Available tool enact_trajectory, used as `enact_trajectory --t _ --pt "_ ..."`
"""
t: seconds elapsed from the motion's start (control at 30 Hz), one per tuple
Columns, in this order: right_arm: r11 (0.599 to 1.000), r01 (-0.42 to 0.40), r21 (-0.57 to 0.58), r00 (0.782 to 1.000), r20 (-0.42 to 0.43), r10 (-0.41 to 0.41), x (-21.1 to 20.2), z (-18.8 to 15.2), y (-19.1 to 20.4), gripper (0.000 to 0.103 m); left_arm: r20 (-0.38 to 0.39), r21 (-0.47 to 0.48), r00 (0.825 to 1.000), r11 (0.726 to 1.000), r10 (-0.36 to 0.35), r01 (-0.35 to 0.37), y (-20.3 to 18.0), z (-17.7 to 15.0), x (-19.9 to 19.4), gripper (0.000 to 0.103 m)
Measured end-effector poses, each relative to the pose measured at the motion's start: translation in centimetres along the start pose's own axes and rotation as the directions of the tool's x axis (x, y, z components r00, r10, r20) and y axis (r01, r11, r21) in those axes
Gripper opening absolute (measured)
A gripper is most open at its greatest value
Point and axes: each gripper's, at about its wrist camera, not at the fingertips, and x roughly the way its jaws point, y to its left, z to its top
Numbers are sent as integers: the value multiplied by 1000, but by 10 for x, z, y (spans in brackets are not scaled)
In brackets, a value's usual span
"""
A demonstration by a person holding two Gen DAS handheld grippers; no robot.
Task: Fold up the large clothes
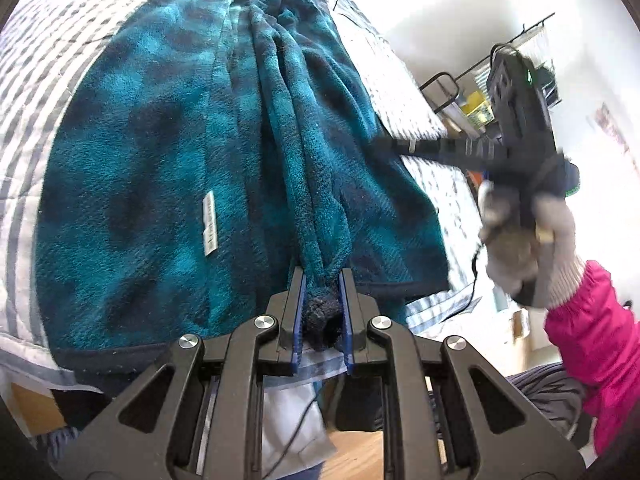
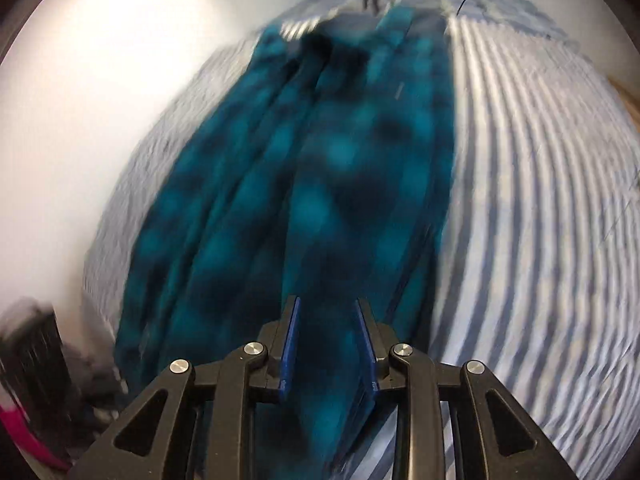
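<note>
A teal and dark blue plaid fleece garment (image 1: 160, 140) lies spread along a striped bed cover (image 1: 36, 60), with long folds running down its middle. My left gripper (image 1: 322, 274) is shut on a bunched dark hem end of the garment at its near edge. My right gripper (image 1: 378, 145), held by a gloved hand (image 1: 532, 248), reaches to the garment's right edge. In the blurred right wrist view the right gripper (image 2: 326, 304) hovers over the garment (image 2: 340, 160) with its jaws apart, and the cloth seen between them lies below, not pinched.
The striped bed cover (image 2: 540, 200) surrounds the garment on both sides. A pink sleeve (image 1: 592, 340) follows the gloved hand. A black wire rack (image 1: 500, 80) stands by the white wall beyond the bed. Wooden floor (image 1: 352, 456) shows below the bed's near edge.
</note>
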Motion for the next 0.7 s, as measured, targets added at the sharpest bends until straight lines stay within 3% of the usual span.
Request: enact_trajectory --t 0.07,0.13,0.27,0.33,0.4,0.57,0.6,0.63,0.67,0.7 --pt "997 28 -71 997 -65 -32 16 -16 9 29 -16 -16 1000 1000 10 -10 6 -1 -4 16" --pt "993 41 -107 997 -57 -48 12 -20 13 29 -7 -9 1000 1000 23 -23 7 -2 -16 21" --pt "1000 -4 -28 999 33 5 -23 -18 -2 34 63 -1 997 999 48 -48 -1 -2 -48 32" --pt "1000 -7 26 998 66 5 -33 -22 -15 44 78 17 996 999 37 -38 -3 2 -52 47" --pt "996 -25 85 997 74 18 -38 -31 -29 50 67 42 997 998 49 -52 -7 14 -44 48" --pt "983 -79 164 997 19 76 -32 -54 -49 51 -22 -14 999 1000 27 -28 7 29 -5 48" --pt "979 -94 179 996 10 94 -29 -59 -52 51 -33 -21 999 1000 10 -11 8 29 1 43" --pt "974 -115 195 993 3 116 -25 -63 -54 51 -35 -20 999 1000 7 -8 8 28 4 22" --pt "968 -136 213 990 -1 139 -21 -66 -58 51 -40 -9 999 1000 16 -17 6 28 8 11" --pt "962 -151 227 988 -3 156 -19 -68 -60 51 -39 2 999 1000 16 -16 5 28 9 7"
